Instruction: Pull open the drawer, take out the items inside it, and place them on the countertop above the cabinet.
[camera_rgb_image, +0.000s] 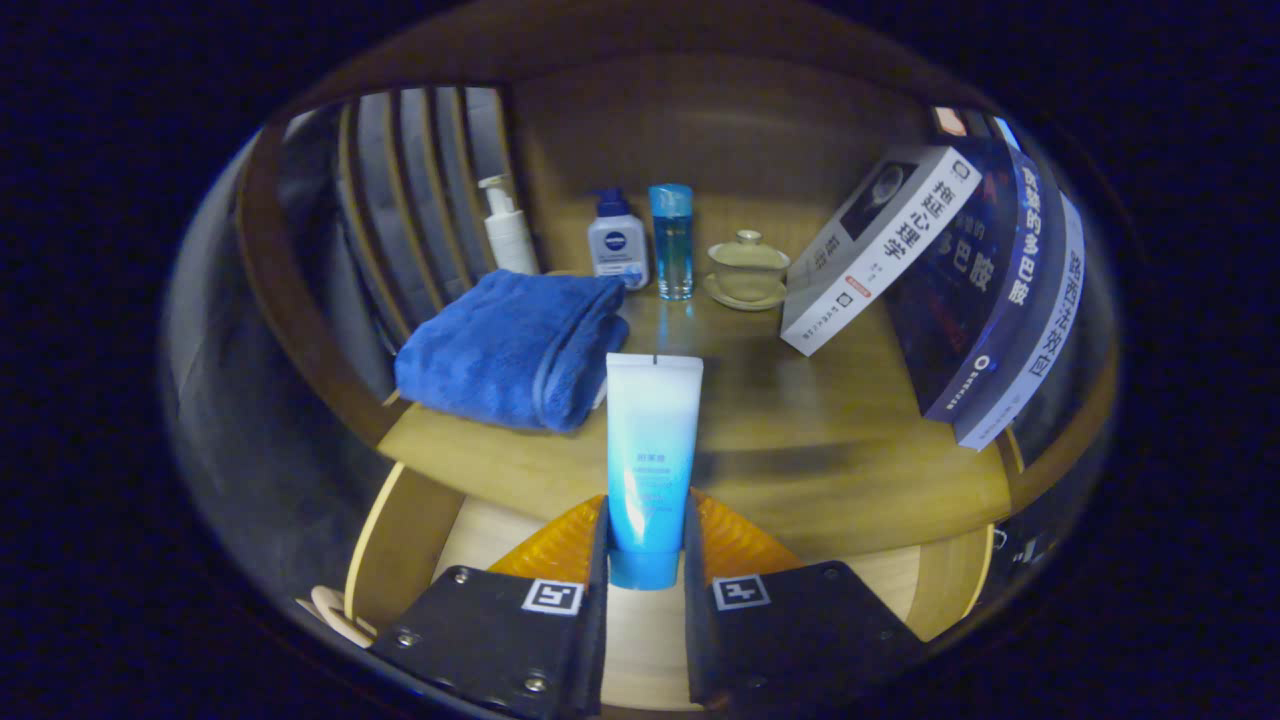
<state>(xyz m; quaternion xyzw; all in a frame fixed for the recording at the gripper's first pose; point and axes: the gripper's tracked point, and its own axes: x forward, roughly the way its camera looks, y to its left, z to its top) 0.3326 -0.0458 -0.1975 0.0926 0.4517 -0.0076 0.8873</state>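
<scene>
- The gripper (646, 560) is closed on a blue-and-white tube (652, 455), one finger pressing each side near the capped end; the crimped end points away, out over the wooden surface (800, 450).
- The tube is lifted from the open drawer (640, 640), whose pale floor shows below the fingers, and it looks ready to be set down on the surface.
- A folded blue towel (515, 350) lies just beside the tube's far end. If the tube drifts that way on the way down, it could land on the cloth and roll off.
- The grip sits low on a soft tube, so the long free end could swing or sag, and squeezing harder may make it slip out.
- Well beyond stand a white pump bottle (508, 232), a small dark-capped bottle (617, 242), a clear blue bottle (672, 242) and a lidded cup on a saucer (746, 270); leaning books (960, 270) rest to one side. Reaching too far forward risks knocking these over.
</scene>
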